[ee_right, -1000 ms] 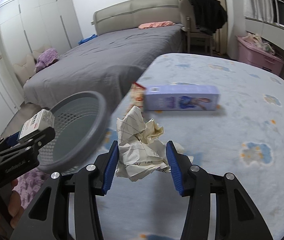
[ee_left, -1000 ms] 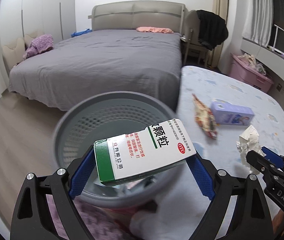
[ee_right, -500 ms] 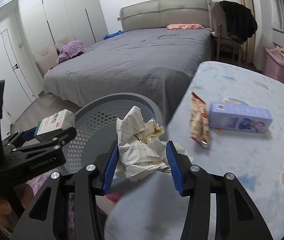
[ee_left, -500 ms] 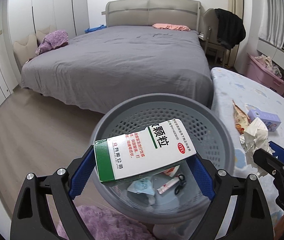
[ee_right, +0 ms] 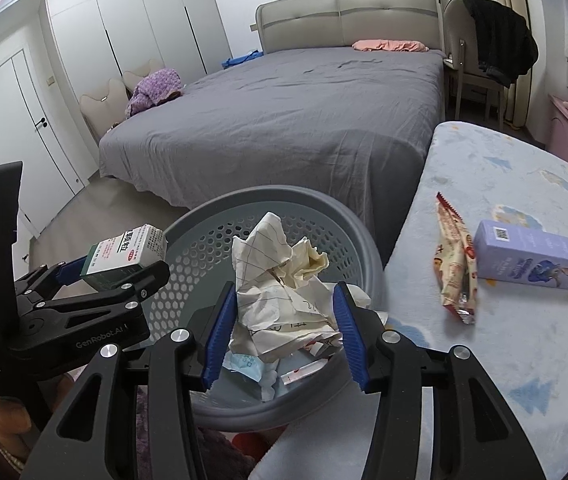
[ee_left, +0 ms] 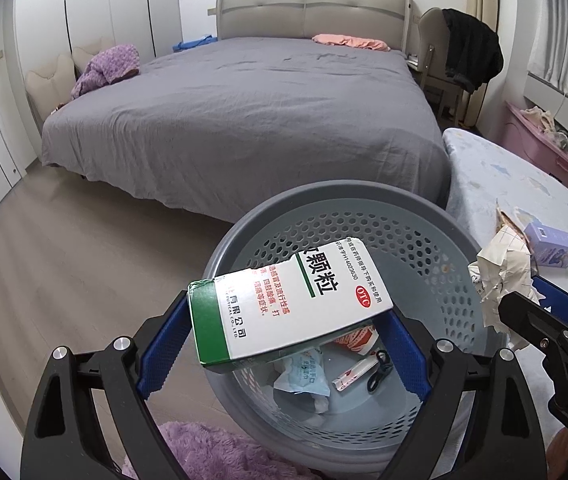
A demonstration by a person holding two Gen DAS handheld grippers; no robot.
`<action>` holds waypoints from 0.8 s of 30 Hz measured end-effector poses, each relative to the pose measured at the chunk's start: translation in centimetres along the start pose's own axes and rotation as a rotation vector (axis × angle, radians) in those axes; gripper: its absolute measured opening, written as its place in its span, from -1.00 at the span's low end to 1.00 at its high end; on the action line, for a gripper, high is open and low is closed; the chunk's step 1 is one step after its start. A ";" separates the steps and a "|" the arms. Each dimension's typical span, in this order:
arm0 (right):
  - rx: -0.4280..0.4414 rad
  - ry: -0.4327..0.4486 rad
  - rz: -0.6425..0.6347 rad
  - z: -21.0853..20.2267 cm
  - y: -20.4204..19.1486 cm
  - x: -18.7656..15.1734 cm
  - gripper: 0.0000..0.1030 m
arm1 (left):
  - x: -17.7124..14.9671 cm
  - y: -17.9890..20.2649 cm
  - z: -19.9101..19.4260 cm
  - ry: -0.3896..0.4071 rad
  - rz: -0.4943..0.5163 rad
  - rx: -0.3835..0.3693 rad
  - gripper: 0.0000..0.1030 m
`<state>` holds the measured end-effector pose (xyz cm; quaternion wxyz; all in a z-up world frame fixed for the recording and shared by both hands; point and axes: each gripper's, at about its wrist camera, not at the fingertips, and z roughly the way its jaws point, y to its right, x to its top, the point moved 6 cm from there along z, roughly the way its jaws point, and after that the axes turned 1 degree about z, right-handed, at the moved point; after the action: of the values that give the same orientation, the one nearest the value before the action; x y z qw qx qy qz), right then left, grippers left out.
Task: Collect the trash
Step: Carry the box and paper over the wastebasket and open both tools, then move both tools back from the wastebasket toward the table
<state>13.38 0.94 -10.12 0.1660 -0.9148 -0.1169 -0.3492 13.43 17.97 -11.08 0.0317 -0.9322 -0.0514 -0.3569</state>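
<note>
A grey perforated trash basket (ee_left: 439,236) (ee_right: 204,216) stands on the floor beside the table, with several bits of litter at its bottom. My left gripper (ee_left: 284,336) (ee_right: 122,258) is shut on a white and green medicine box (ee_left: 287,304) (ee_right: 124,254), held over the basket's near left rim. My right gripper (ee_right: 284,328) (ee_left: 523,304) is shut on a crumpled paper ball (ee_right: 280,288) (ee_left: 501,276), held above the basket's right side. A snack wrapper (ee_right: 453,264) and a purple box (ee_right: 531,254) lie on the table.
A table with a pale blue patterned cloth (ee_right: 523,360) is on the right. A large bed with a grey cover (ee_right: 284,120) fills the room behind the basket. A purple fluffy thing (ee_left: 208,456) lies on the floor by the basket. A pink bin (ee_left: 539,148) stands far right.
Both grippers have swung left from the table toward the basket, each keeping its load. The basket's opening and the litter inside have come into full view below them.
</note>
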 end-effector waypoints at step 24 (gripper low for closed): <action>-0.006 0.005 -0.003 0.8 0.2 -0.1 0.20 | -0.4 -0.6 0.1 -0.023 -0.016 0.009 0.78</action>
<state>13.86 1.11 -10.82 0.1633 -0.9142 -0.1166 -0.3520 13.08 18.50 -11.40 0.0325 -0.9357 -0.0608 -0.3459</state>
